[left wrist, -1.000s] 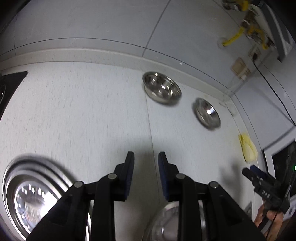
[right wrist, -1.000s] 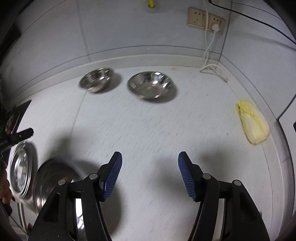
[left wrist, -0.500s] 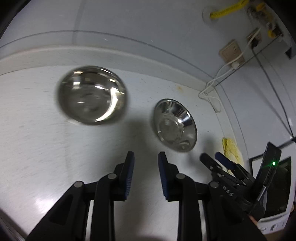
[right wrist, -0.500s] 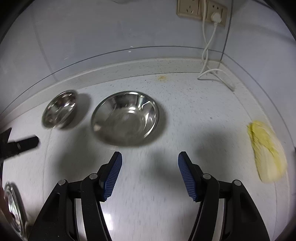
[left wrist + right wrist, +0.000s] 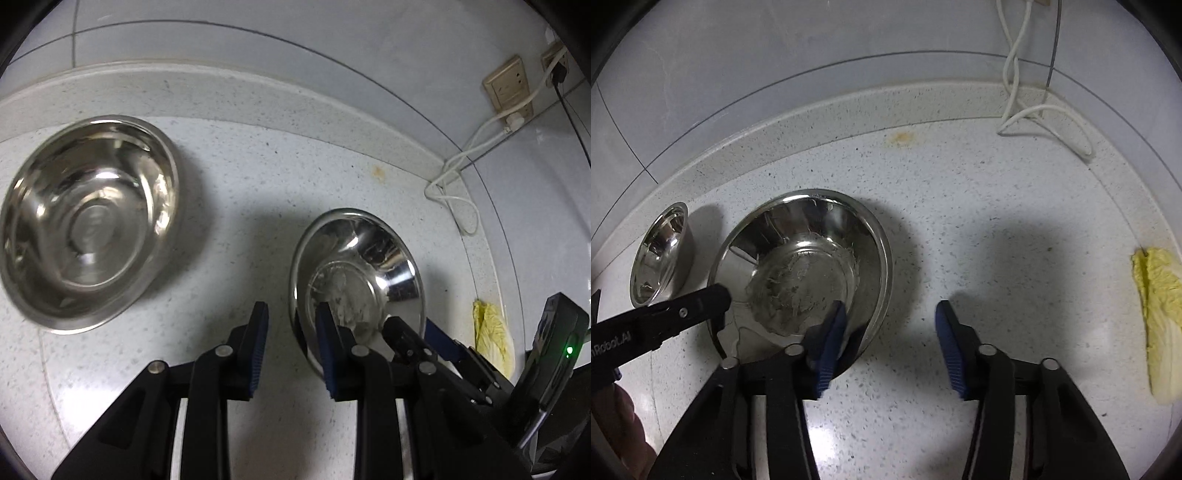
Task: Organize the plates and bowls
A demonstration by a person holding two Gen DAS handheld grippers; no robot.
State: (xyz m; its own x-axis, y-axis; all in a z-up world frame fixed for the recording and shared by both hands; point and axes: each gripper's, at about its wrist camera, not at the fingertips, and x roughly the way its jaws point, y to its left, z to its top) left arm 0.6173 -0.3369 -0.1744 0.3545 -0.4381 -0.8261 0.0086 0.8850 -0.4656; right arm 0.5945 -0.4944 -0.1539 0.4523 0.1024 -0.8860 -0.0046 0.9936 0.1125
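Note:
Two steel bowls stand on the speckled white counter near the back wall. The right bowl (image 5: 356, 280) (image 5: 805, 273) is between both grippers. My left gripper (image 5: 290, 336) is open with a narrow gap, straddling that bowl's left rim: one finger inside, one outside. My right gripper (image 5: 888, 336) is wide open, its left finger over the bowl's right rim, its right finger over bare counter. The left bowl (image 5: 88, 221) (image 5: 661, 254) sits apart, untouched. Neither gripper holds anything.
A yellow cabbage leaf (image 5: 1160, 317) (image 5: 493, 339) lies at the counter's right end. A white cable (image 5: 1034, 114) trails from wall sockets (image 5: 508, 90) onto the back right of the counter. The raised backsplash edge (image 5: 849, 107) runs behind the bowls.
Both grippers have moved forward toward the back wall and closed in on the right bowl. The plates seen one second ago have left view.

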